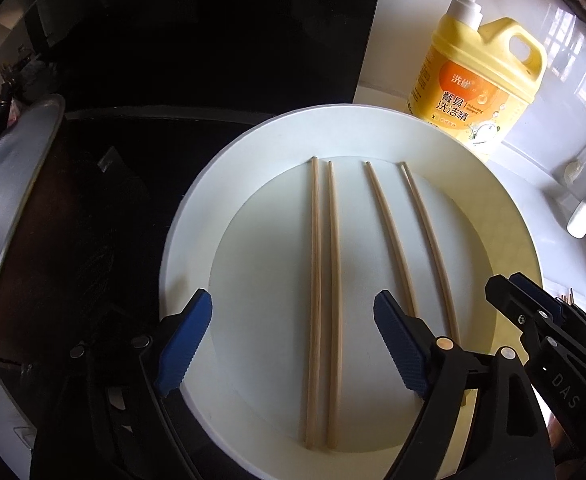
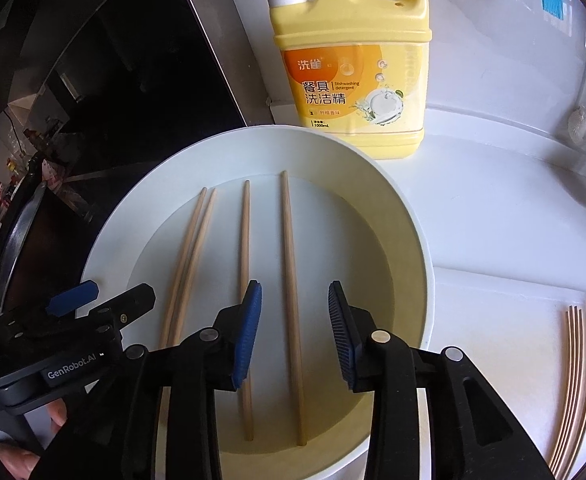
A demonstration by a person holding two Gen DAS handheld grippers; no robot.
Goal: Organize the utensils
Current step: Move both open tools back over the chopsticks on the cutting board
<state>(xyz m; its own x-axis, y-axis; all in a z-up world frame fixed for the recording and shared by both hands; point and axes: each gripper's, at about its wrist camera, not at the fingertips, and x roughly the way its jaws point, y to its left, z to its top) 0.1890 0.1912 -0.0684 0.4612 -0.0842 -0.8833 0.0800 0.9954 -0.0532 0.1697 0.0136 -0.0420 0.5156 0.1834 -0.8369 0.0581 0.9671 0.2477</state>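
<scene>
Several wooden chopsticks lie lengthwise on a large white plate (image 1: 197, 216) (image 2: 113, 220). A left pair (image 1: 325, 280) (image 2: 189, 256) lies close together; two others (image 1: 397, 236) (image 2: 291, 280) lie apart to its right. My left gripper (image 1: 293, 344) is open and empty, its jaws straddling the left pair near the plate's front. My right gripper (image 2: 295, 332) is open and empty, its jaws on either side of the rightmost chopstick. The right gripper also shows at the right edge of the left wrist view (image 1: 533, 312). More chopsticks (image 2: 577, 376) lie on the white counter to the right.
A yellow dish detergent bottle (image 1: 477, 80) (image 2: 357, 76) stands behind the plate. A black cooktop (image 1: 213, 40) lies to the left, with a metal pan (image 1: 17, 184) at its left edge. A white spoon (image 1: 581, 216) lies at far right.
</scene>
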